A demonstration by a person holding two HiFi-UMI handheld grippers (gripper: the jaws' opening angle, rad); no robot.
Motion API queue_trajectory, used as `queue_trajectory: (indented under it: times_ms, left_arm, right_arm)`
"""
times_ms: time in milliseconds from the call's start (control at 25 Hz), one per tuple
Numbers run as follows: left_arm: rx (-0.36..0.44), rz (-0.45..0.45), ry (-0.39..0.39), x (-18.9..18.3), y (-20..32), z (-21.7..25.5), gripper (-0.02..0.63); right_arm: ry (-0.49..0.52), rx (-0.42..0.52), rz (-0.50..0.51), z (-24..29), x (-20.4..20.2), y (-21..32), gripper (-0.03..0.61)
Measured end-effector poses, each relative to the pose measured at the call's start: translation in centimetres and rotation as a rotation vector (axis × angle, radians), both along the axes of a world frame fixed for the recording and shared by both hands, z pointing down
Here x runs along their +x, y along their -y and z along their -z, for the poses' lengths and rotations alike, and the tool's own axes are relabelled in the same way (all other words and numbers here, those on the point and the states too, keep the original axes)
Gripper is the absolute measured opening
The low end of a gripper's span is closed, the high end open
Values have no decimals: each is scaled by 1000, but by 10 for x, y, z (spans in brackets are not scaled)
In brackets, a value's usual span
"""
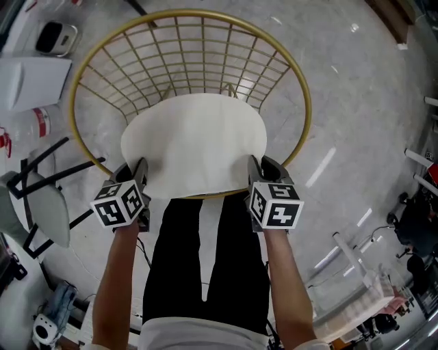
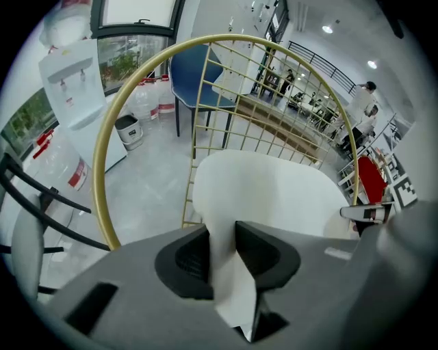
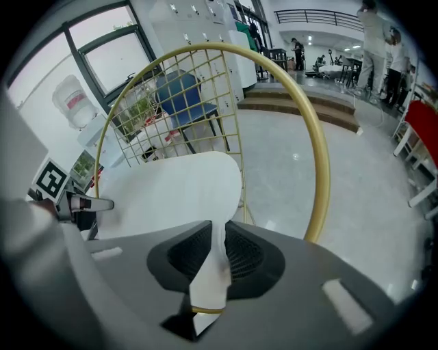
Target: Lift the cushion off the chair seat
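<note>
White round cushion lies in the bowl of the gold wire chair, w/ its near edge reaching over the chair's front rim toward the person. Left gripper has its jaws pinched on the cushion's near-left edge; its own view shows the white material squeezed thin btw the two black pads. Right gripper does the same on the near-right edge, fabric folded btw its pads w/ a bit of gold rim showing below. Two grips, well apart & roughly level w/ each other, make sense: a floppy disc held at one point would droop & drag on the wire, while two points keep it spread & balanced. Both tools point steeply down, so the jaws bite edge-on across the thickness. Lift looks barely begun. From the head view I can't tell if the far edge rests on the seat or is clear of it. Next move prob. needs an even raise w/ both hands so the far side clears the tall wire back w/o snagging.
</note>
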State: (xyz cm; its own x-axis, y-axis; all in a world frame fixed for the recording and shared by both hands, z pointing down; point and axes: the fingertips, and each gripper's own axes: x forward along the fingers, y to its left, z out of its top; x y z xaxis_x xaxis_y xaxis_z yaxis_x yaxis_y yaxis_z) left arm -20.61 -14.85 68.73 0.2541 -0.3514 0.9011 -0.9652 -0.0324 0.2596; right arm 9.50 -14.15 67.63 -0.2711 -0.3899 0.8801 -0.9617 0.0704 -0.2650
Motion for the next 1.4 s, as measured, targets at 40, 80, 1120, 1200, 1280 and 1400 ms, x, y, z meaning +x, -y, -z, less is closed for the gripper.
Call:
queue_trajectory:
  times_ms: [40, 80, 1120, 1200, 1280, 1400]
  left_arm:
    - [0, -3, -1, 1, 0, 2, 104]
    - [-1, -5, -2, 1, -1, 4, 104]
    - [10, -27, -66, -9, -23, 115, 104]
    - [14, -32, -69, -10, -24, 125, 104]
    - [20, -43, -68, -10, -26, 135, 104]
    - [28, -55, -64, -12, -31, 149, 104]
  right_arm:
    - [-1, 0, 1, 3, 0, -1, 66]
    - [-1, 0, 2, 6, 1, -2, 66]
    - [6, 24, 19, 123, -7, -28, 58]
    - [8, 26, 18, 133, -8, -29, 58]
    - [11, 29, 20, 143, -7, -32, 58]
    - [22, 28, 22, 155, -9, -40, 58]
